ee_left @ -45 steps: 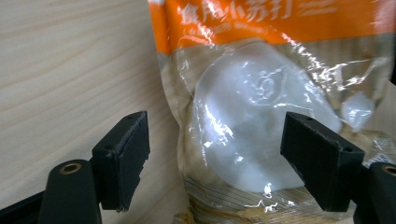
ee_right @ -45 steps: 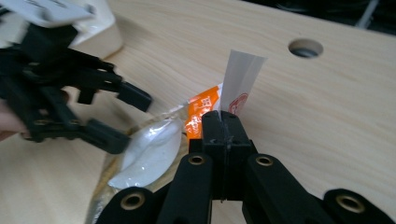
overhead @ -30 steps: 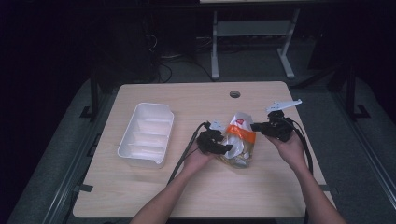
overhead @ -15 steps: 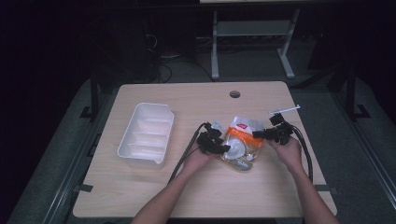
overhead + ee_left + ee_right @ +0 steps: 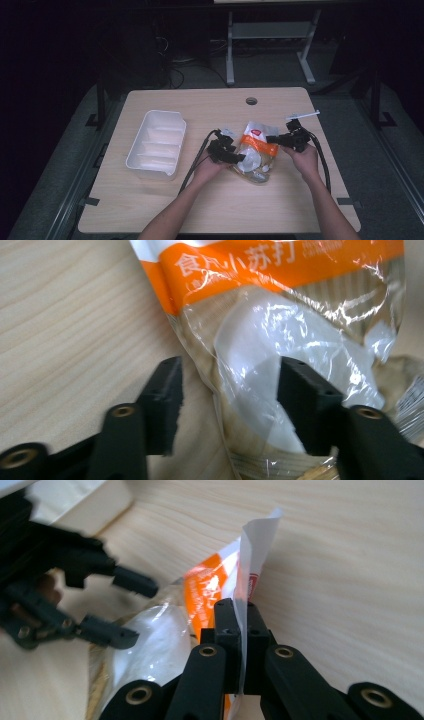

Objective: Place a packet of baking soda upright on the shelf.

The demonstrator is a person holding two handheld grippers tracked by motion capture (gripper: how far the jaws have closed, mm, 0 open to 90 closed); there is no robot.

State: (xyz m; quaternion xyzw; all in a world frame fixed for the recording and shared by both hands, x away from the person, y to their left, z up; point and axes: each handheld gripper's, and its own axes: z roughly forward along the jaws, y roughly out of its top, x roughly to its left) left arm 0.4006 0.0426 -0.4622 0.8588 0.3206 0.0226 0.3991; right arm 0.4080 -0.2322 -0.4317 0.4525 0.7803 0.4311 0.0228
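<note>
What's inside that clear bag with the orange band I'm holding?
Through the clear bag a white, powdery-looking mass shows below the orange band. The band's print covers whatever sits behind it. The right gripper pinches the bag's top edge; the left gripper is open.

Both forearms enter from the near table edge and converge at mid-table. Left gripper [image 5: 241, 157] — jaws parted, straddling the edge of the clear bag [image 5: 255, 152]. Right gripper [image 5: 239, 625] — jaws closed on the bag's white top edge, lifting it upright.
</note>
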